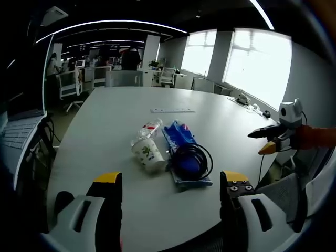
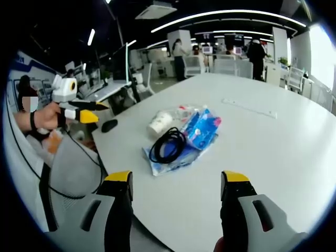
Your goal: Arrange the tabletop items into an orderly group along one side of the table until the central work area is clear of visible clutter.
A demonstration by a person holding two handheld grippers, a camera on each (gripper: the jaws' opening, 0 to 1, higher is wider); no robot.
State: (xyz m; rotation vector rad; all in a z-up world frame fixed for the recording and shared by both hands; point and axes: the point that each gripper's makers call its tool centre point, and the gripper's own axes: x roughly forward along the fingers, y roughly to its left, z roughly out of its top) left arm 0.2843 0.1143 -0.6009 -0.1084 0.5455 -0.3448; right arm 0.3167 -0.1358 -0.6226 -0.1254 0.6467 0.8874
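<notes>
A small pile lies mid-table: a paper cup [image 1: 148, 155] on its side, a clear plastic bottle [image 1: 148, 129], a blue packet [image 1: 181, 142] and a black coiled cable [image 1: 192, 160] on top of the packet. My left gripper [image 1: 170, 185] hangs open over the near table edge, short of the pile. My right gripper [image 1: 266, 140] shows at the right past the table edge, jaws apart. From the other side, the right gripper [image 2: 177, 179] is open, facing the cable [image 2: 168, 144], packet [image 2: 200, 128], cup [image 2: 160, 122] and bottle [image 2: 182, 111]. The left gripper [image 2: 90, 111] is held beyond the table's left edge.
A long white strip [image 1: 172, 111] lies flat farther along the large pale table [image 1: 105, 121]. A small black object [image 2: 109, 125] sits near the table edge. Grey chairs [image 2: 71, 168] stand close to the table, with office desks, chairs and people behind.
</notes>
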